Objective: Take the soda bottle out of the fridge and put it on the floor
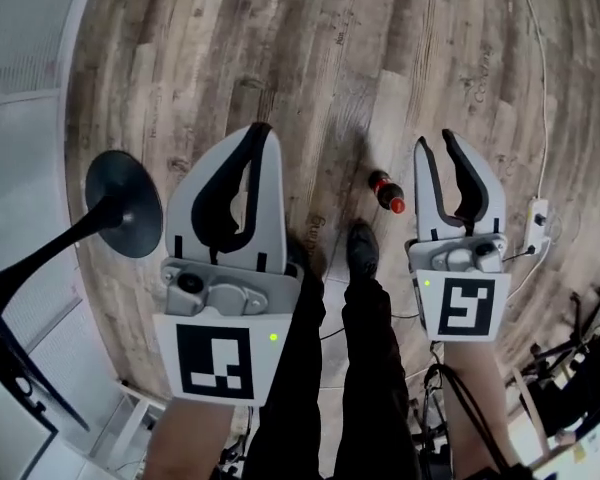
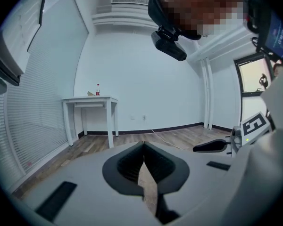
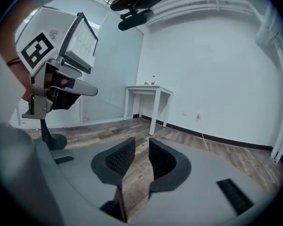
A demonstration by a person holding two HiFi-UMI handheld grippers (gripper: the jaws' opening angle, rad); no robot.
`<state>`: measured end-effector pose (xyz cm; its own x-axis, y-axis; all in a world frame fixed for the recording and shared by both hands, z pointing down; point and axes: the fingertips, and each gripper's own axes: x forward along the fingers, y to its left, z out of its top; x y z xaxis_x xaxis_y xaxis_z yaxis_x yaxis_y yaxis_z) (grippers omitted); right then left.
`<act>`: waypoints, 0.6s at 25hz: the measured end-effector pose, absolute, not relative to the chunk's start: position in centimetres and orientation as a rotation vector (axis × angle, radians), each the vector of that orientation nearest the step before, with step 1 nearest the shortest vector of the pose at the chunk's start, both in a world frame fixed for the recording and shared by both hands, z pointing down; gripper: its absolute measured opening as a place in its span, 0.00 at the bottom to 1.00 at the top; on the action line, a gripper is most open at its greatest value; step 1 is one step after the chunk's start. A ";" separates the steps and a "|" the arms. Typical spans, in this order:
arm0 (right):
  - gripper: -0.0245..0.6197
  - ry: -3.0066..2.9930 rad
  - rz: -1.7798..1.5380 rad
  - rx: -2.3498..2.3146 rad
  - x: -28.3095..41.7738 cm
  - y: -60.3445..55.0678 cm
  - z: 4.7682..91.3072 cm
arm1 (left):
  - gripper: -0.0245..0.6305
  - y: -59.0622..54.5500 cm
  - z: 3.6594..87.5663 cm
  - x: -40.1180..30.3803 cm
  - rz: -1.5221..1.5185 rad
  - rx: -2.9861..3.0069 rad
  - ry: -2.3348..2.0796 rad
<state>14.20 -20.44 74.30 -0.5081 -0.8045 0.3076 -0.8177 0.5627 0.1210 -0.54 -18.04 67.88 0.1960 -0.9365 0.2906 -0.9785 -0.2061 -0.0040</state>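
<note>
**A:** Where is the soda bottle (image 1: 387,191) right now?

**B:** On the wooden floor (image 1: 310,58), in the gap between the two claws and much nearer the right claw (image 1: 435,140). It sits just off that claw's left jaw, a little back from the tips. It has a dark body with red at one end. Neither claw touches it, and from above I can't tell whether it stands or lies

**A:** How does the right claw stand?

**B:** Its jaws are apart, with only bare floor showing between the pads, so it carries nothing

**A:** And the left claw (image 1: 262,128)?

**B:** The jaws are together with the tips meeting, and nothing is pinched between them

**A:** What else is close by?

**B:** A black shoe (image 1: 362,248) of the person is behind the bottle, between the bodies of the two claws. Left of the left claw there's a round black base (image 1: 125,203) with a dark arm rising from it. Right of the right claw a white power strip (image 1: 538,218) lies on the floor with its cable

**A:** And ahead of the claws?

**B:** A white tabletop (image 2: 89,99) on legs stands against the far wall, well beyond the left claw's tips and off to their left. A small bottle (image 2: 98,89) stands on it
</note>
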 end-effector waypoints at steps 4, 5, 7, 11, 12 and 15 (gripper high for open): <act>0.10 -2.489 0.018 1.373 13.5 -21.0 68.3 | 0.06 -18.7 62.3 -0.7 0.317 2.320 -1.886; 0.07 -2.493 0.011 1.382 13.3 -20.9 67.0 | 0.06 -18.7 61.1 -0.8 0.312 2.327 -1.892; 0.06 -2.508 -0.010 1.390 12.6 -20.8 64.5 | 0.06 -18.5 58.9 -1.2 0.299 2.343 -1.905; 0.06 -2.556 -0.043 1.396 11.2 -20.9 59.9 | 0.06 -18.3 55.1 -2.2 0.259 2.341 -1.939; 0.06 -2.566 -0.052 1.395 11.0 -20.9 58.7 | 0.06 -18.3 54.1 -2.3 0.248 2.339 -1.945; 0.06 -2.595 -0.092 1.392 10.4 -21.1 54.9 | 0.06 -18.2 50.8 -2.4 0.213 2.341 -1.966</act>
